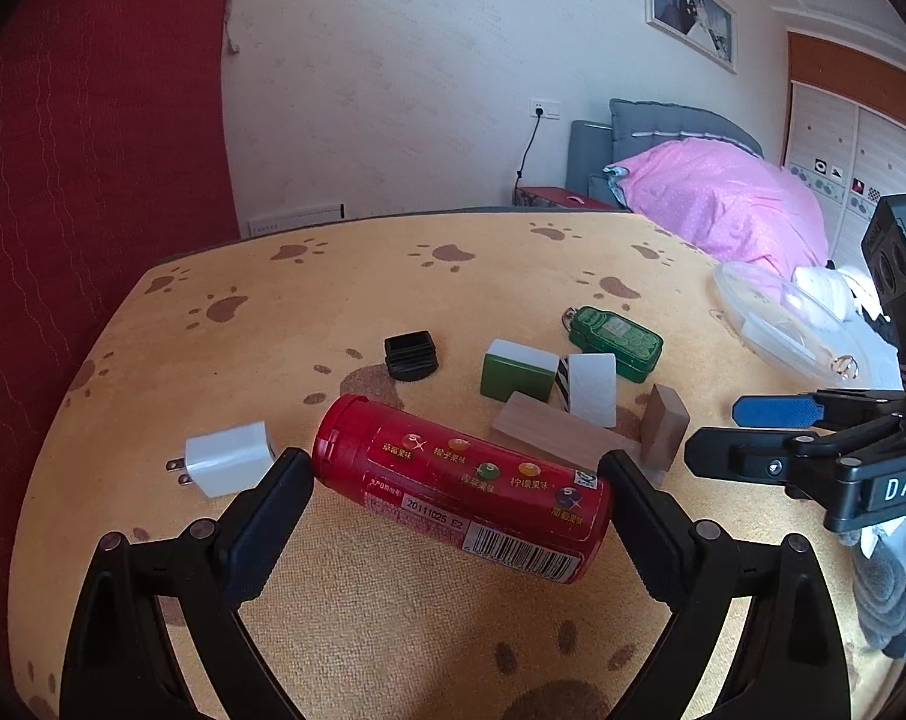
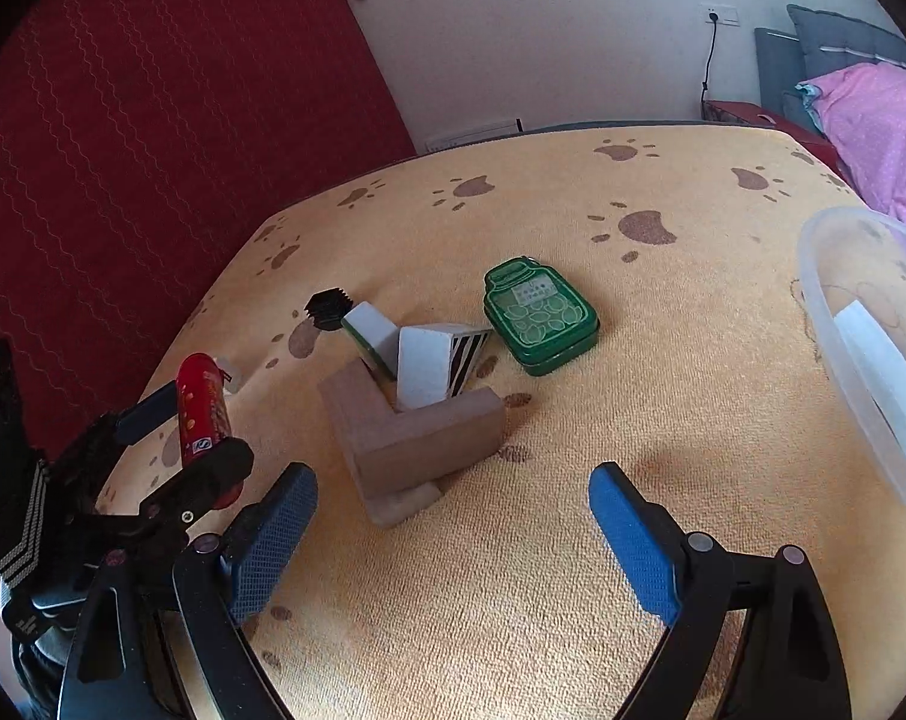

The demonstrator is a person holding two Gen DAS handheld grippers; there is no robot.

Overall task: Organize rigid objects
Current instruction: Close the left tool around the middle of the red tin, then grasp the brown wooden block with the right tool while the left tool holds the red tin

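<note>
My left gripper (image 1: 456, 468) is shut on a red candy tube (image 1: 462, 483), gripping it end to end; the tube also shows in the right wrist view (image 2: 201, 411). Ahead lie a white plug adapter (image 1: 228, 459), a black ribbed cap (image 1: 411, 355), a green-and-white block (image 1: 516, 369), a white striped block (image 1: 591, 387), an L-shaped wooden block (image 2: 411, 432) and a green tin (image 2: 540, 315). My right gripper (image 2: 453, 522) is open and empty, just in front of the wooden block. It shows at the right of the left wrist view (image 1: 717, 426).
A clear plastic tub (image 2: 861, 324) stands at the table's right side. The table (image 2: 513, 600) has a yellow paw-print cover. A red curtain (image 1: 93, 150) hangs at the left, and a bed with pink bedding (image 1: 723, 198) lies beyond the table.
</note>
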